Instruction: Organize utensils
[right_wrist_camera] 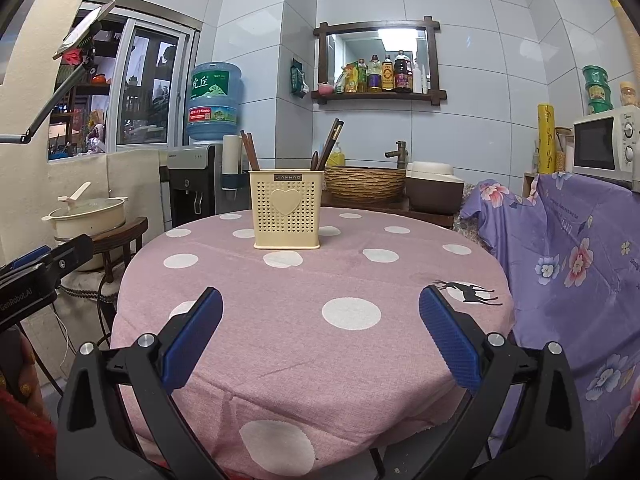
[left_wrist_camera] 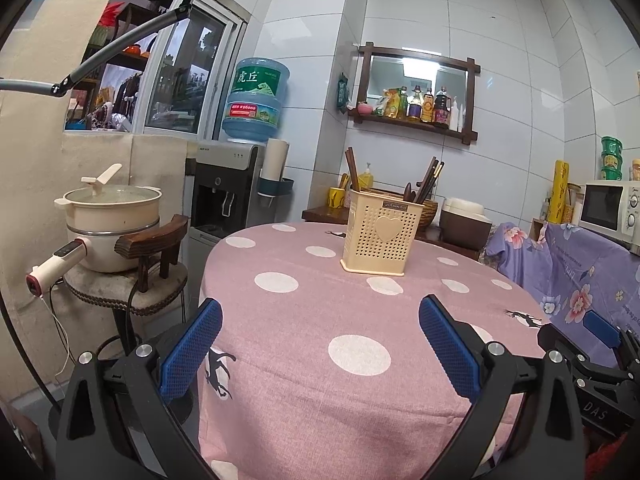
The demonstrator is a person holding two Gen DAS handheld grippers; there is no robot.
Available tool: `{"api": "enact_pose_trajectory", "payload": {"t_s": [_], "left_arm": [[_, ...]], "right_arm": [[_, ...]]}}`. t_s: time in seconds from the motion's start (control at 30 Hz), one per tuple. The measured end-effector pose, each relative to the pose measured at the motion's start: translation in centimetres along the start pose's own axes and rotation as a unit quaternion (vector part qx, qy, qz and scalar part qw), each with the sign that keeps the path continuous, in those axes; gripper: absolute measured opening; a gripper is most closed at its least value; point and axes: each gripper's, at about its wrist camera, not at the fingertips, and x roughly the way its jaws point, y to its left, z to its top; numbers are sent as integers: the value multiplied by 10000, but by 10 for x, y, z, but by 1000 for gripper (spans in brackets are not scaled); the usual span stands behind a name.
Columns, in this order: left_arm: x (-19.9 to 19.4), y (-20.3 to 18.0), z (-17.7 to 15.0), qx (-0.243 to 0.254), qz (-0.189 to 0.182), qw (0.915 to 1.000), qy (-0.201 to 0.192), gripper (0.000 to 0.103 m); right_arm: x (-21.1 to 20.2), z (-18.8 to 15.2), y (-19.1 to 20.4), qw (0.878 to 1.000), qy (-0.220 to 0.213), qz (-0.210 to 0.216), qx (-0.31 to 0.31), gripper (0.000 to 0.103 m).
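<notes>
Left wrist view alone shows a wall hook beside the mirror. Both the left gripper (left_wrist_camera: 320, 312) and right gripper (right_wrist_camera: 320, 304) gape wide, holding nothing, near the table (right_wrist_camera: 280, 360) edge. Well beyond them stands the cream holder (right_wrist_camera: 286, 210), with dark chopsticks (right_wrist_camera: 250, 151) and perhaps a spoon inside.

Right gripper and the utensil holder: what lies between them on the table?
Only bare tablecloth lies between the right gripper and the utensil holder; the right wrist view shows it.
</notes>
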Motion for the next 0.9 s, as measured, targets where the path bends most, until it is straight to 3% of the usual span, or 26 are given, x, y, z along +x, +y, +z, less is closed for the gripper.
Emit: {"api": "enact_pose_trajectory", "payload": {"t_s": [0.9], "left_arm": [[1,0,-4,59,-64,9999,107,98]], "right_arm": [[2,-1,-1,10000,15,11,-6,97]]}}
